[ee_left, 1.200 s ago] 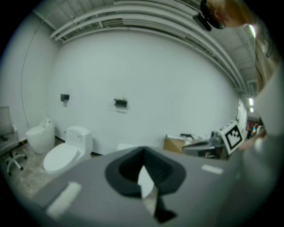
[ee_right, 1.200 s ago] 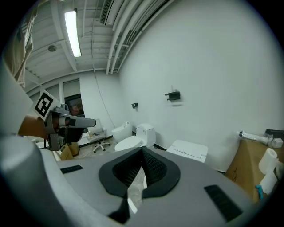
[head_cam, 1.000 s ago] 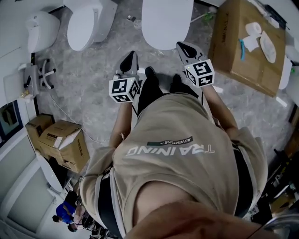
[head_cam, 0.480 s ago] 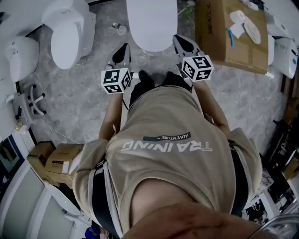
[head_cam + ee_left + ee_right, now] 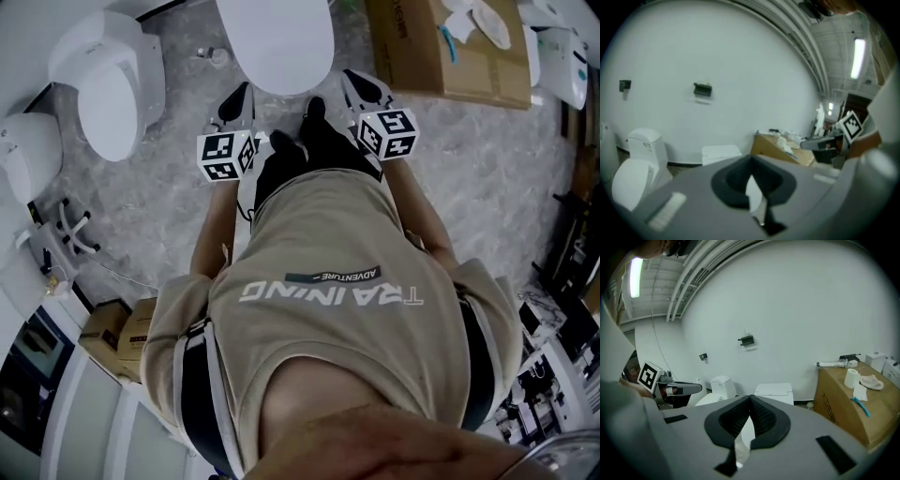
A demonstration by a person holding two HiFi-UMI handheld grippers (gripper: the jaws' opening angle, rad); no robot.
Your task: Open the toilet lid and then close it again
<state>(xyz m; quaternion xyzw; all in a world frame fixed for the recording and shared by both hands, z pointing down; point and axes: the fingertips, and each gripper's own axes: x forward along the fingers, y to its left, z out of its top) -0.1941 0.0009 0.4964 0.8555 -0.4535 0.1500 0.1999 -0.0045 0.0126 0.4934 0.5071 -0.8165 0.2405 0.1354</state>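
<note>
the person is standing over the closed toilet lid (image 5: 277,42) at 12 o'clock, holding the left gripper (image 5: 238,96) and right gripper (image 5: 351,79) beside its front edge, both with jaws pressed together on nothing. to lift it well, one gripper is probably needing to hook under the front lip and swing up and back. a cardboard box (image 5: 441,52) is crowding 1 o'clock and a second toilet (image 5: 108,89) is sitting at 10 o'clock, leaving room straight ahead.
</note>
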